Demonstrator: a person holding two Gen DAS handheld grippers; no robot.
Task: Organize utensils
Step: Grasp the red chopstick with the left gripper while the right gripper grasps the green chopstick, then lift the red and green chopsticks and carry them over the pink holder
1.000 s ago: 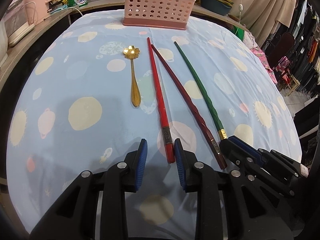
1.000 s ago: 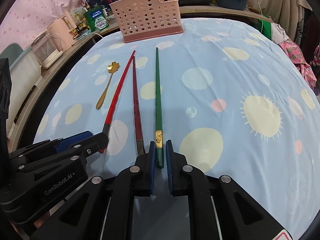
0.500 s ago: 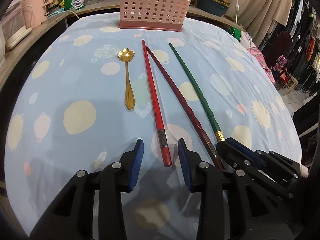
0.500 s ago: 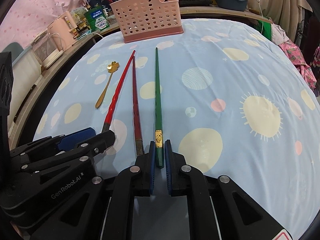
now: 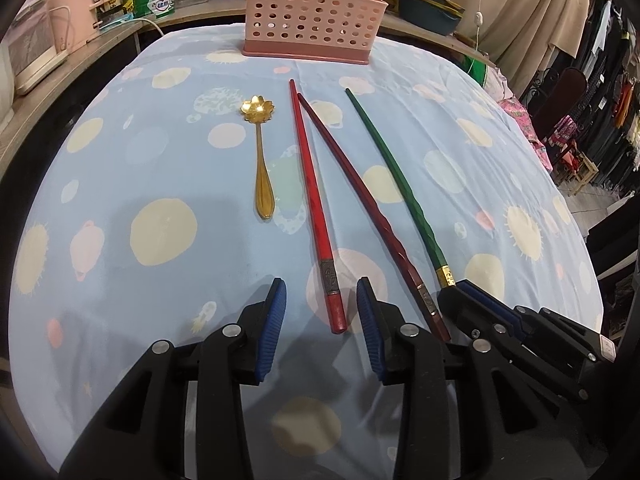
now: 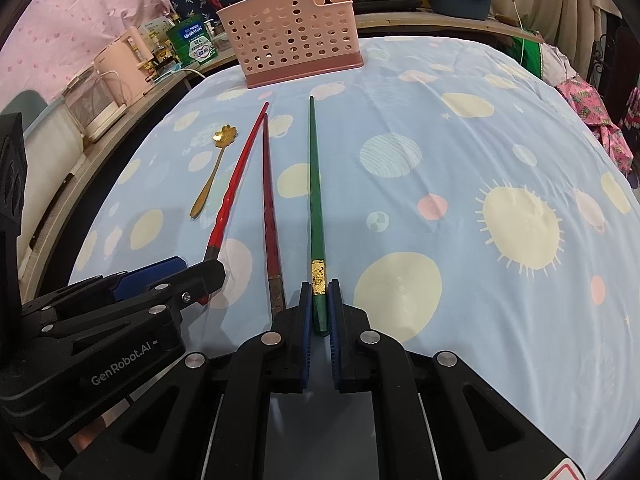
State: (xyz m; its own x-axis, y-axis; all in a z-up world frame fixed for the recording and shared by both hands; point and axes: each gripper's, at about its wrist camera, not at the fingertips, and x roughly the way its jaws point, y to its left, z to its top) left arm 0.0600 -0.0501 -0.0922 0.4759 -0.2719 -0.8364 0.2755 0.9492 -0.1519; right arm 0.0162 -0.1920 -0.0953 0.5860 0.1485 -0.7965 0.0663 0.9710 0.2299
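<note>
my right gripper (image 6: 319,308) has its jaws clamped on the thick end of the green chopstick (image 6: 315,184), just below its gold band, and over the last second nothing there has shifted: same bite, same angle, the stick lying flat on the sun-and-moon cloth of the counter (image 6: 500,152) and pointing toward 12 o'clock. the change is on my other side. my left gripper (image 5: 320,312) has crept forward, so the butt of the bright red chopstick (image 5: 312,184) now sits between its spread jaws, which are wide apart and touch nothing. a second ago that end lay ahead of the pads.

to me that means the left side is lined up for its own pick and only needs to close, while the right is ready to lift.

just at 1 o'clock of the left gripper lies the dark red chopstick (image 5: 360,188), its far tip almost meeting the bright red one's tip. at 11 o'clock, farther out, the gold flower-bowl spoon (image 5: 261,156) rests untouched, bowl away from me.

farthest, at 12 o'clock, stands the pink perforated utensil holder (image 5: 312,8); none of these four pieces is in it yet, so the sorting is barely begun.
</note>
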